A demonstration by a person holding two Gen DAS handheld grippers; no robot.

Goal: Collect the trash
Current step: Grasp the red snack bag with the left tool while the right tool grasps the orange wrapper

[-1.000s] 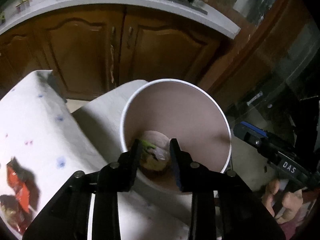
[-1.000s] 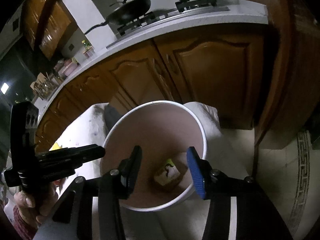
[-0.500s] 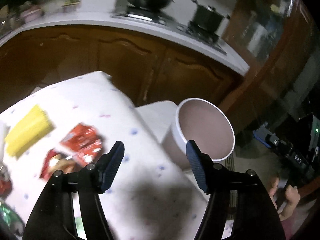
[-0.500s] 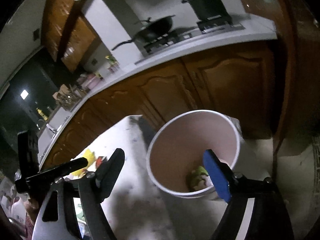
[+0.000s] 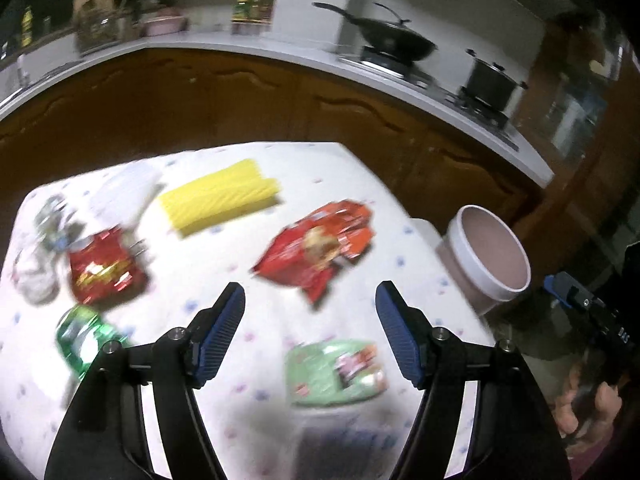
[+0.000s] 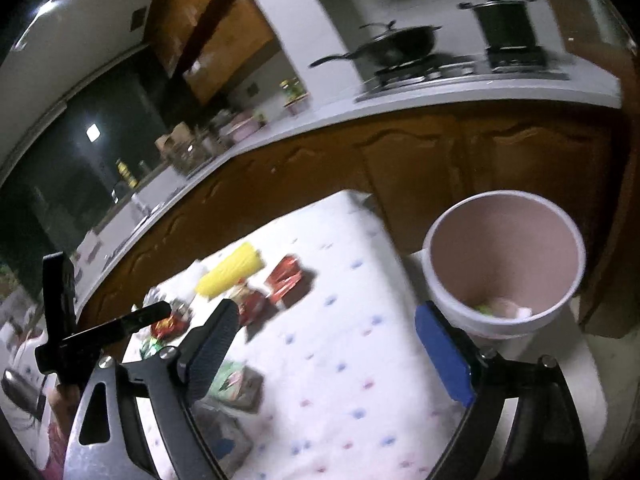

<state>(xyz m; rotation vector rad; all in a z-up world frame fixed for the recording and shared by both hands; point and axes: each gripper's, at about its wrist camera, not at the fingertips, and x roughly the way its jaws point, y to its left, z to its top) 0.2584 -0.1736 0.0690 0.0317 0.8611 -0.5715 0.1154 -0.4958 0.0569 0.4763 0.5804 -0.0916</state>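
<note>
Both tools, left tool (image 5: 310, 332) and right tool (image 6: 328, 344), have just been spreading apart and hold nothing. The red snack wrapper (image 5: 320, 246) lies on the counter (image 5: 240, 280) (dotted cloth), beside the white bucket (image 5: 486, 264).

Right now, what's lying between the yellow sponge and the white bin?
In the left wrist view, a crumpled red snack wrapper lies between the yellow sponge and the white bin.

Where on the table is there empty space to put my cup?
Bare cloth lies between the red wrapper and the bin, along that edge. The far side is crowded: yellow sponge, red bag, green packets.
</note>
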